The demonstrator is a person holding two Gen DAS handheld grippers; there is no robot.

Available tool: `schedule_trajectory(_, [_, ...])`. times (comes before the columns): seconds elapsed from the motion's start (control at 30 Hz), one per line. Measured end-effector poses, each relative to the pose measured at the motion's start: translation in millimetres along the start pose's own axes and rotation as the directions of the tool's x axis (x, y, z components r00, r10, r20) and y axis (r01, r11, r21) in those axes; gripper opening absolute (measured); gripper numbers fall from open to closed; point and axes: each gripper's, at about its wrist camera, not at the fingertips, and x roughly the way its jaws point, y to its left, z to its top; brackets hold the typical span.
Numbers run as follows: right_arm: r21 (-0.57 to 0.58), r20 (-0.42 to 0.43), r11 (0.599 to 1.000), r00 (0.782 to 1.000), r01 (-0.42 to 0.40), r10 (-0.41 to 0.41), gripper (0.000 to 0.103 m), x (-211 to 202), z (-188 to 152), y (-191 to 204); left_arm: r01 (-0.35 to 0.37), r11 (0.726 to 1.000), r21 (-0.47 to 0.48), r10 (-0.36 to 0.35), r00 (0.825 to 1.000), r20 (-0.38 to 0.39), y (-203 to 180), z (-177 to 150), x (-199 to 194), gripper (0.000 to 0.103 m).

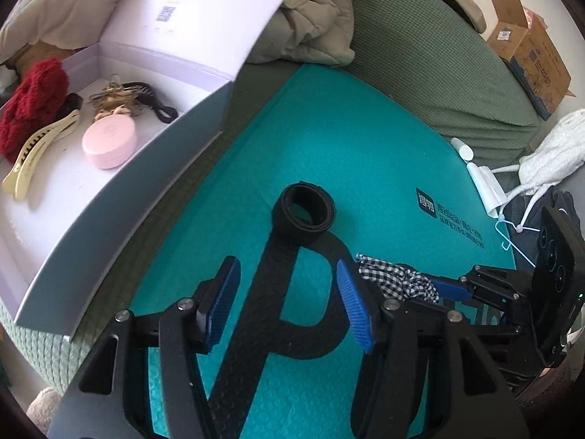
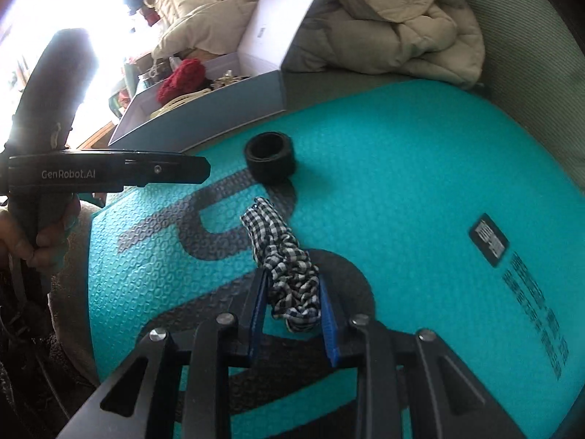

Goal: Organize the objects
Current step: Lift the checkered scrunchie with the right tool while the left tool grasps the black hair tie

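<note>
A black ring-shaped band (image 1: 303, 216) lies on the teal mailer bag (image 1: 365, 168), just ahead of my left gripper (image 1: 289, 285), which is open and empty. My right gripper (image 2: 292, 285) is shut on a black-and-white checked scrunchie (image 2: 289, 263), which rests on the teal bag (image 2: 402, 183). The scrunchie (image 1: 395, 278) and the right gripper also show at the lower right of the left wrist view. The black band (image 2: 270, 161) lies beyond the scrunchie. The open white box (image 1: 65, 197) at the left holds a pink round case (image 1: 109, 142), a cream hair claw (image 1: 40, 153), a red fuzzy scrunchie (image 1: 33, 98) and dark hair ties.
The box lid (image 1: 197, 11) stands raised behind the box. A beige padded jacket (image 1: 314, 18) lies on the green sofa (image 1: 438, 58). A cardboard box (image 1: 530, 55), white clothing (image 1: 555, 146) and a small white tube (image 1: 462, 150) are at the right.
</note>
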Motion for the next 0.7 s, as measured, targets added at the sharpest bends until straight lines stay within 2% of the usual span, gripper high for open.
schedule_trajectory(0.07, [0.038,0.003,0.999,1.000,0.028,-0.029,0.027,-5,-5,-10,-0.023,0.999,0.039,0.024,1.000,-0.015,-10,4,13,0.063])
schedule_trajectory(0.13, [0.070,0.008,0.997,0.999,0.039,-0.040,0.027,-7,-9,-18,-0.043,0.997,0.066,0.045,0.999,-0.027,-16,8,25,0.064])
schedule_trajectory(0.27, [0.118,0.013,0.992,0.999,0.045,-0.047,0.027,-11,-13,-29,-0.070,0.992,0.108,0.071,0.997,-0.006,-24,18,38,0.070])
schedule_trajectory(0.37, [0.120,0.016,0.991,0.998,0.055,-0.057,0.027,-11,-11,-30,-0.085,0.987,0.135,0.083,0.996,0.016,-29,23,44,0.070])
schedule_trajectory(0.43, [0.120,0.012,0.991,0.998,0.057,-0.058,0.028,-8,-9,-30,-0.096,0.983,0.157,0.092,0.995,0.035,-32,24,47,0.061])
schedule_trajectory(0.47, [0.119,0.007,0.991,0.998,0.059,-0.060,0.028,-7,-9,-29,-0.098,0.980,0.171,0.094,0.995,0.029,-34,23,50,0.048])
schedule_trajectory(0.5, [0.118,0.002,0.991,0.998,0.061,-0.062,0.028,-6,-7,-27,-0.112,0.975,0.192,0.109,0.994,0.028,-36,22,51,0.042])
schedule_trajectory(0.6, [0.113,0.005,0.992,0.998,0.061,-0.062,0.029,-4,-5,-26,-0.117,0.961,0.249,0.111,0.993,0.037,-43,17,51,0.041])
schedule_trajectory(0.7, [0.113,0.011,0.992,0.998,0.059,-0.061,0.029,-1,-3,-25,-0.115,0.959,0.258,0.113,0.993,0.023,-48,13,50,0.041])
